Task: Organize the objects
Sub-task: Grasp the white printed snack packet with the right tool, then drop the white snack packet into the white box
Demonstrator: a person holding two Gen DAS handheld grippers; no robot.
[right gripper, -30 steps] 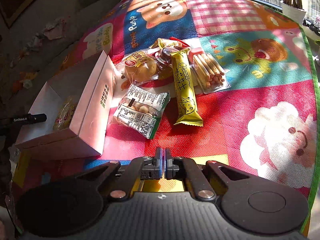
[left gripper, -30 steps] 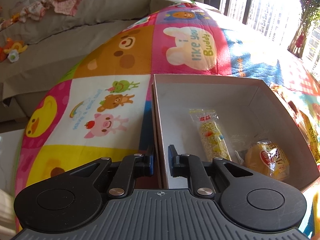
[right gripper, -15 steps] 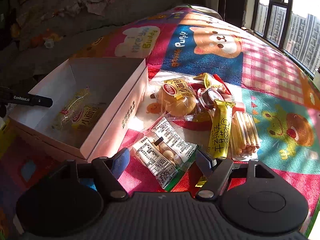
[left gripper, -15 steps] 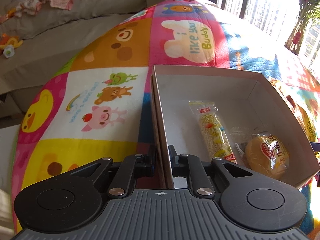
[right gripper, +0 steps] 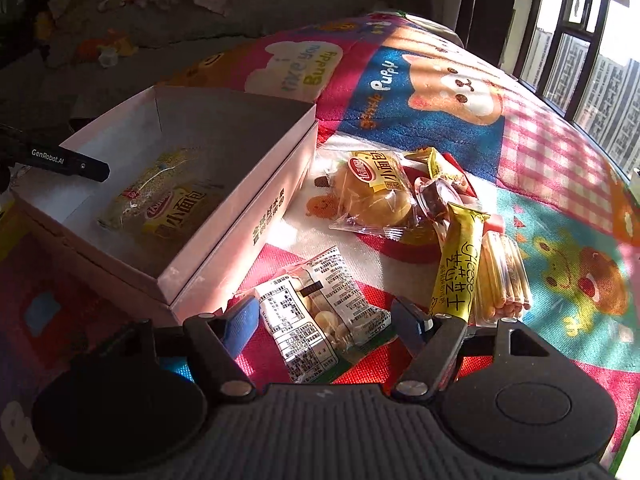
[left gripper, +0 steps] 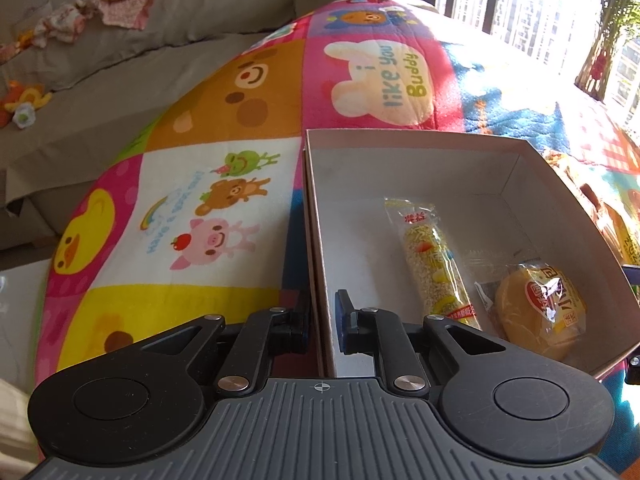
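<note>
Snack sorting is partly done: my left gripper [left gripper: 322, 320] is clamped on the near wall of the box [left gripper: 420, 138], one pad outside and one inside, steadying it on the play mat [left gripper: 224, 128]. Inside the box lie a cereal bar [left gripper: 434, 264] and a wrapped bun [left gripper: 540, 308], side by side on the floor of the box.

My right gripper [right gripper: 326, 322] stands with jaws spread and empty, the pads either side of a clear biscuit packet [right gripper: 320, 316] that lies flat on the mat just beside the box's outer wall. Neither pad presses on it as far as I can see.

Beyond it sit a second wrapped bun [right gripper: 372, 194], a yellow cheese stick [right gripper: 456, 264] resting over a pack of biscuit sticks [right gripper: 502, 276], and a few smaller sweets I cannot identify.

Assessment of the biscuit packet: light, thin film, slippery and crinkly, with loose brittle contents that would crush under a hard squeeze. I would take it across its narrow width at the middle, where the contents give the pads something to bear on, closing gently. The sealed end is a poorer hold; the film could slide out. The packet's printed face is up, and its far end lies close to the cheese stick without clearly touching.
</note>
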